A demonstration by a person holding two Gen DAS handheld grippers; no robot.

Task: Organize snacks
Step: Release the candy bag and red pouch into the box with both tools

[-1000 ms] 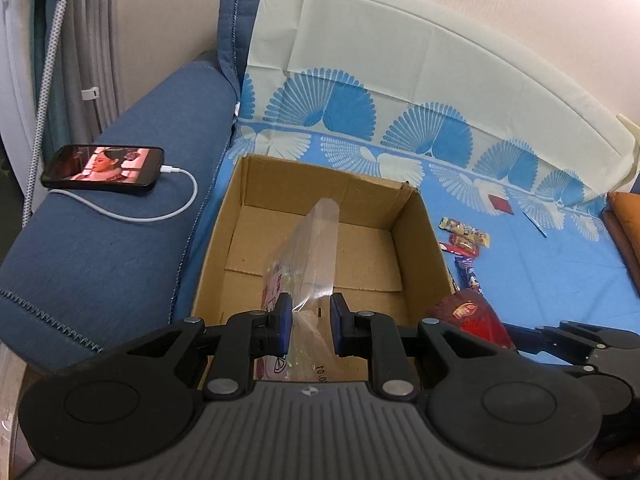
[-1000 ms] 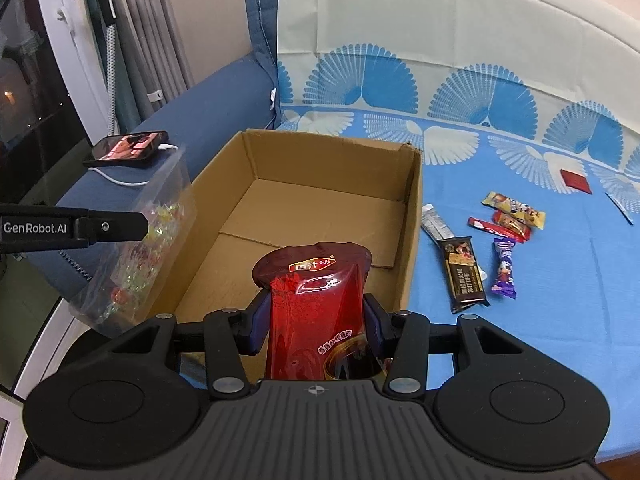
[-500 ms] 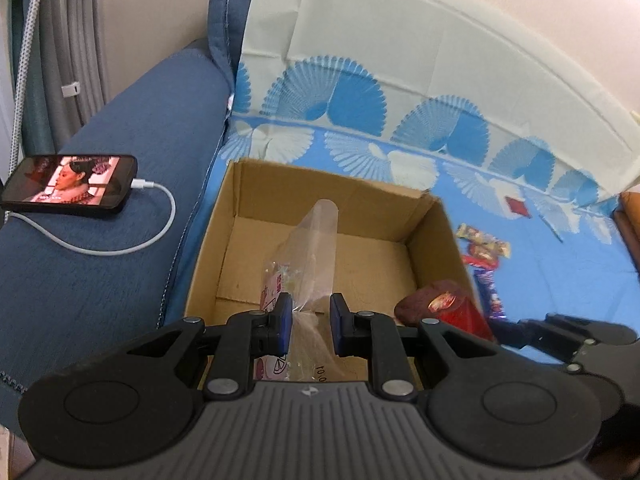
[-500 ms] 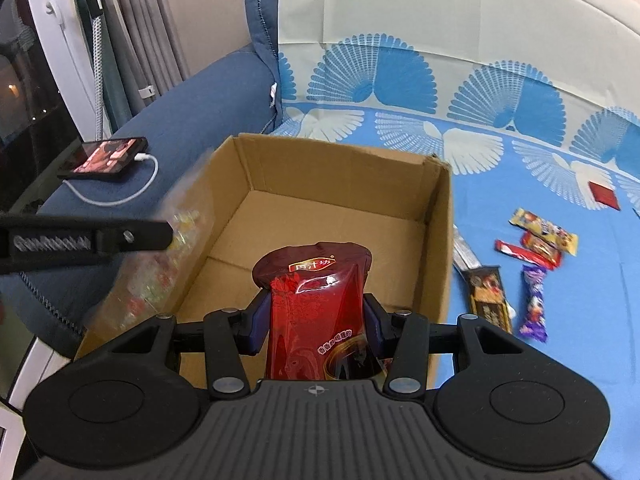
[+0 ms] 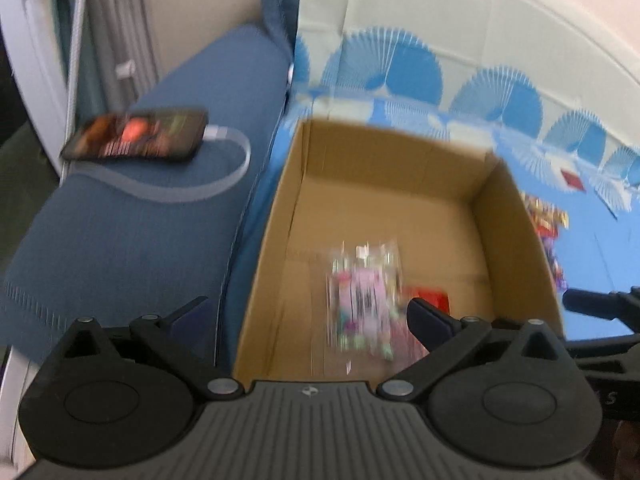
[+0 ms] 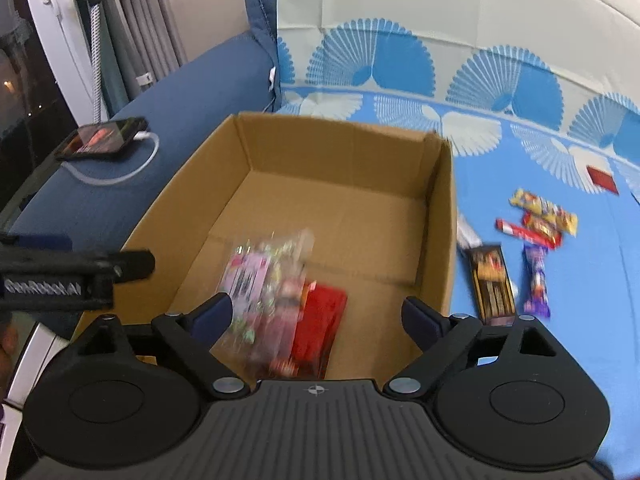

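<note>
Both bags dropped into cardboard box [image 6: 436, 216], blue patterned sofa cover [image 6: 560, 280] beneath

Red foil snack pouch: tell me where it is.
In the right wrist view the red foil snack pouch lies inside the brown cardboard box near its front wall, partly under the clear bag of candies.

Left gripper [image 5: 308, 314], right gripper [image 6: 316, 316]: matte black bodies, ribbed grey centre plates, round side discs, silver pivot screws, dark navy fingers [image 6: 420, 318]. White "GenRobot.AI" lettering on left gripper's side.
</note>
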